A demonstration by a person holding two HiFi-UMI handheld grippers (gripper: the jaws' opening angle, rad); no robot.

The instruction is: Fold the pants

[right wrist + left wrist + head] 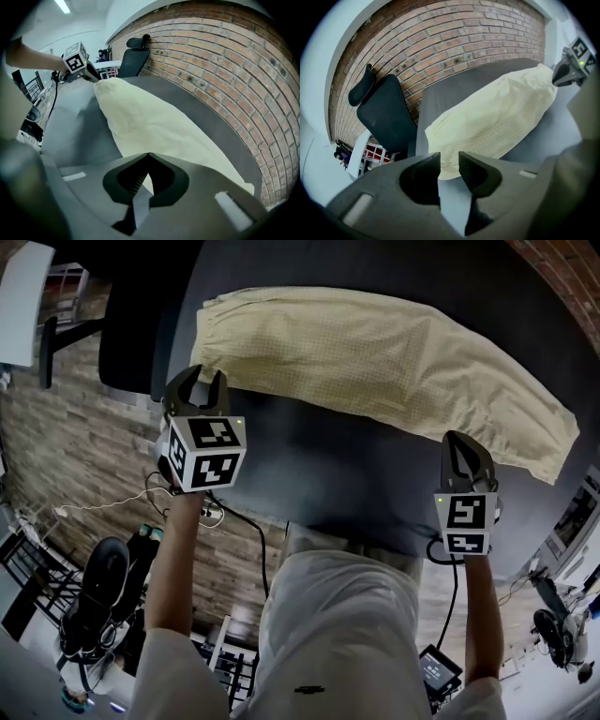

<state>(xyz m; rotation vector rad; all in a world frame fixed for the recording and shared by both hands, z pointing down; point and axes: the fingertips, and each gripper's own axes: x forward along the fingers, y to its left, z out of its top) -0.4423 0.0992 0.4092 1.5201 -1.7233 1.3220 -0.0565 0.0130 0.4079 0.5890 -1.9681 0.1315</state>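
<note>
Lying flat on the dark grey counter (319, 465), the pale yellow pants (375, 362) run in the head view from the gathered waistband at 11 o'clock to the leg ends at 3 o'clock.

The left gripper (197, 381) stands at the near corner of the waistband, at about 9 o'clock from the garment's middle. Its jaws are spread. The left gripper view shows that corner of the cloth just beyond the gap, with no pad pressing on it.

The right gripper (461, 442) stands at the near long edge of the legs, at about 4 o'clock from the garment's middle. Its jaws are pressed together tip to tip. Whether the cloth edge is caught between them cannot be made out.

A black chair (386, 117) stands beyond the waistband end of the counter. A brick wall (225, 61) runs along the counter's far side.
</note>
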